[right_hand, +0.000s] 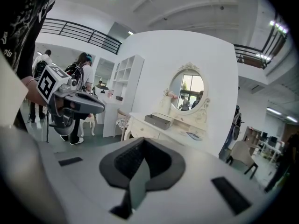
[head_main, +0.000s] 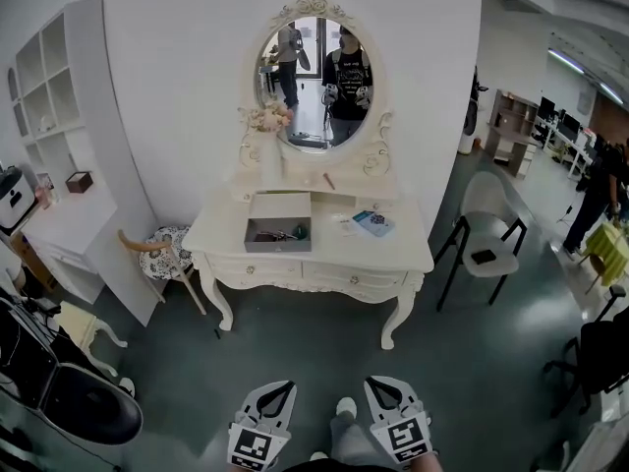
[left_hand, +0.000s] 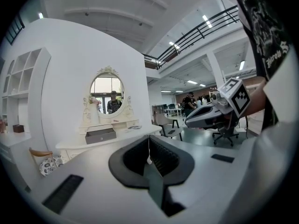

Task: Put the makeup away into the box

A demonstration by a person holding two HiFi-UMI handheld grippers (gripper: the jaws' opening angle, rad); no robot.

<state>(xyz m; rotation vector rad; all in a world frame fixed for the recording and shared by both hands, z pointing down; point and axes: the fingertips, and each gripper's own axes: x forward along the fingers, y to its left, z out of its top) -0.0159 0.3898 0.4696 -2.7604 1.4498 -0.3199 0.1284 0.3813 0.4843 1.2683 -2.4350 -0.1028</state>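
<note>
Left gripper (head_main: 277,392) and right gripper (head_main: 384,389) hovering well short of counter (head_main: 411,256), pointing at it, each gripper's 2 jaws pressing together, empty. Grey box (head_main: 278,235) sitting open on counter.

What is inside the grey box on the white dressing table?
The grey box on the dressing table has no lid. A few small dark and reddish items lie on its floor, too small to identify. Its near wall covers anything lying right behind it.
</note>
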